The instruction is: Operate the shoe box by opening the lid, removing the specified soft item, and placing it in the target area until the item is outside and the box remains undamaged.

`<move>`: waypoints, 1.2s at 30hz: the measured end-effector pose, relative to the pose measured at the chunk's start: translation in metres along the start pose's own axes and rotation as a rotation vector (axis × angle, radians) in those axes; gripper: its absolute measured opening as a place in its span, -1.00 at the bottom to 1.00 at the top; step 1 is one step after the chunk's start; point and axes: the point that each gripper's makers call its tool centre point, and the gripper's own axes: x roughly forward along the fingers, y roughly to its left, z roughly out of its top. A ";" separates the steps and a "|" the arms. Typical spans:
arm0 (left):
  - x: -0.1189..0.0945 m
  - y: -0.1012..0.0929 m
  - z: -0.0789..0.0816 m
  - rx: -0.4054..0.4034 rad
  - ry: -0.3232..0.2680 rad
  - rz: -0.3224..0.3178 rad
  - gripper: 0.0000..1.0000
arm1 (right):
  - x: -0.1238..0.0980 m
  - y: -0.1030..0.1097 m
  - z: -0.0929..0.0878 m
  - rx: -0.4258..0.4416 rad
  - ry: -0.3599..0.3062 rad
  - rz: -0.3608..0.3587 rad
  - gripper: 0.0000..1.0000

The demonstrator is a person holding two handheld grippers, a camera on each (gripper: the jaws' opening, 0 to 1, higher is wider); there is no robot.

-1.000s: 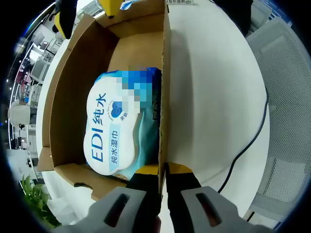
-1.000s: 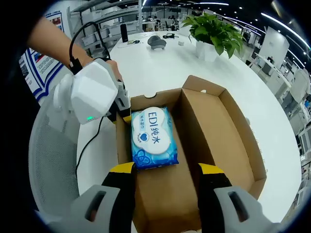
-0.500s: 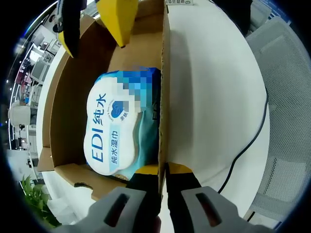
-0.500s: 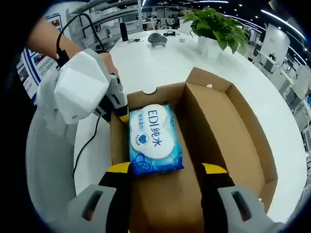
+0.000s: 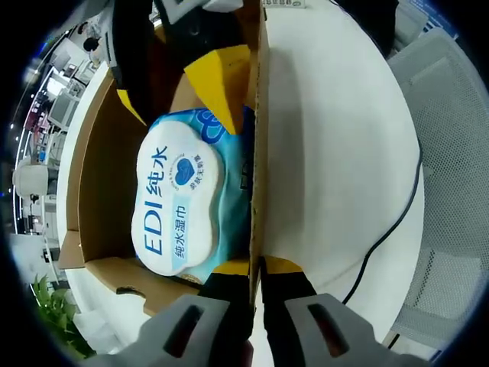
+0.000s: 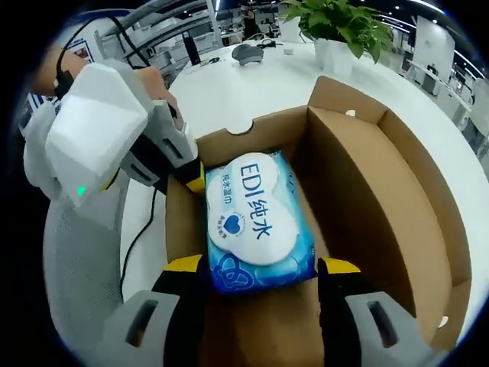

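- Two grippers in play. Right gripper has its jaws spread wide, yellow-tipped, straddling the near end of the wet wipes pack; the tips sit just beside the pack's two near corners, contact cannot be told.
- Left gripper has its jaws drawn narrow, pinching the thin cardboard side wall of the shoe box between them, near a corner of the box.
- In the right gripper view the left gripper comes in from the left, white housing with a green light, its yellow tip at the box wall next to the pack's far left corner; a hand holds it.
- In the left gripper view the right gripper reaches into the box from the top, one yellow jaw over the box floor touching or just above the pack's blue end, the other jaw beside the opposite wall.
- Wet wipes pack is inside the box, lying flat on the floor, against the wall the left gripper grips; blue wrapper, white label reading "EDI" plus Chinese text.
- Shoe box is plain brown cardboard, open on top, sitting on a white table.
- Black cable trails across the table beside the box.
- Potted plant stands on the table's far side, well apart from the box.
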 end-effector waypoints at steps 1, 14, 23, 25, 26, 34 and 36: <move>0.000 0.000 0.000 0.001 0.000 -0.002 -0.97 | 0.003 0.000 0.000 0.004 0.004 0.002 0.19; 0.000 0.000 -0.001 0.001 0.001 -0.005 -0.97 | 0.015 -0.005 -0.003 -0.026 0.014 -0.021 0.16; 0.000 0.000 -0.001 0.001 0.002 -0.002 -0.97 | 0.013 -0.007 -0.007 -0.037 0.011 -0.025 0.12; 0.000 -0.001 0.000 0.001 0.002 -0.001 -0.96 | 0.011 -0.010 -0.010 -0.041 0.021 -0.025 0.12; 0.000 -0.001 0.000 -0.001 0.001 -0.001 -0.96 | 0.010 -0.011 -0.011 -0.043 0.023 -0.025 0.11; 0.000 -0.002 0.000 -0.002 0.001 -0.001 -0.96 | -0.004 -0.022 -0.032 -0.047 0.026 -0.018 0.11; 0.000 -0.002 0.000 0.001 0.001 -0.002 -0.96 | -0.008 -0.025 -0.037 -0.055 0.040 -0.015 0.11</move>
